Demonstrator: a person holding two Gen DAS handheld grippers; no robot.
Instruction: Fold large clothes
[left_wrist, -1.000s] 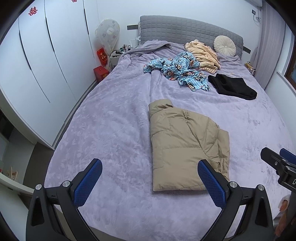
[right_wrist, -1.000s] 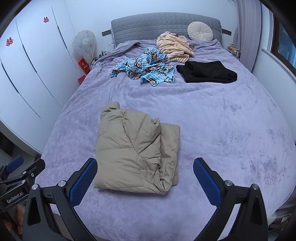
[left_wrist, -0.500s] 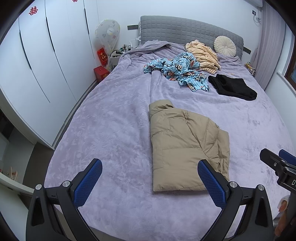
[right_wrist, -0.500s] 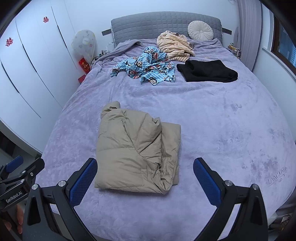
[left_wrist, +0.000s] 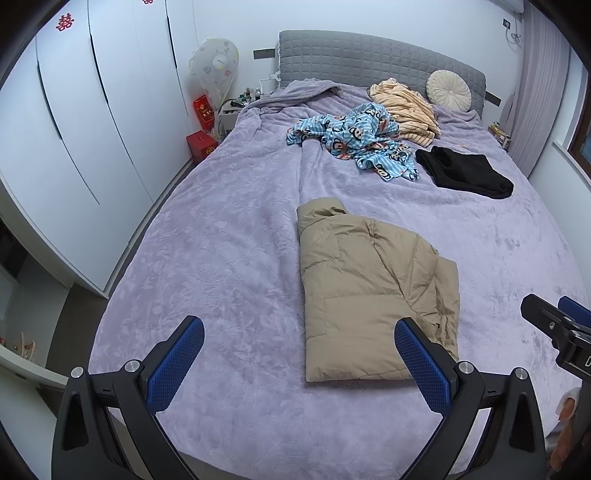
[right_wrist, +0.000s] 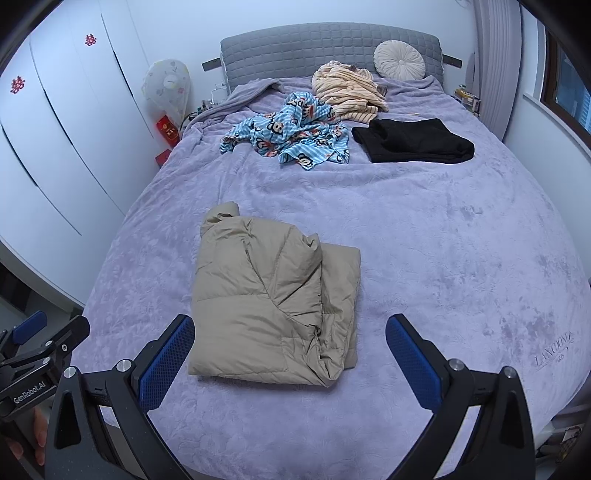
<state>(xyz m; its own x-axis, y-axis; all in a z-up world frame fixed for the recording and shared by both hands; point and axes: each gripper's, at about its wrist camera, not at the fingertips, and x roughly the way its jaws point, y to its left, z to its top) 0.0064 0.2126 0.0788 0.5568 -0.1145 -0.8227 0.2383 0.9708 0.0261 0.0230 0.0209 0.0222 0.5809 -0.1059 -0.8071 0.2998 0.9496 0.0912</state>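
A tan puffer jacket (left_wrist: 373, 291) lies folded on the purple bed cover (left_wrist: 229, 258), collar toward the headboard; it also shows in the right wrist view (right_wrist: 273, 299). My left gripper (left_wrist: 299, 363) is open and empty, held above the bed's near edge, its right finger in front of the jacket's near corner. My right gripper (right_wrist: 290, 360) is open and empty, held above the near edge just before the jacket's hem. Each gripper shows at the edge of the other's view.
Farther up the bed lie a blue cartoon-print garment (right_wrist: 291, 133), a folded black garment (right_wrist: 413, 142), a striped peach garment (right_wrist: 347, 92) and a round cushion (right_wrist: 399, 64). White wardrobes (left_wrist: 85, 122) line the left side. A window wall stands on the right.
Almost nothing has changed. Both grippers stay open and hover in place, with only a very slight drift of view.
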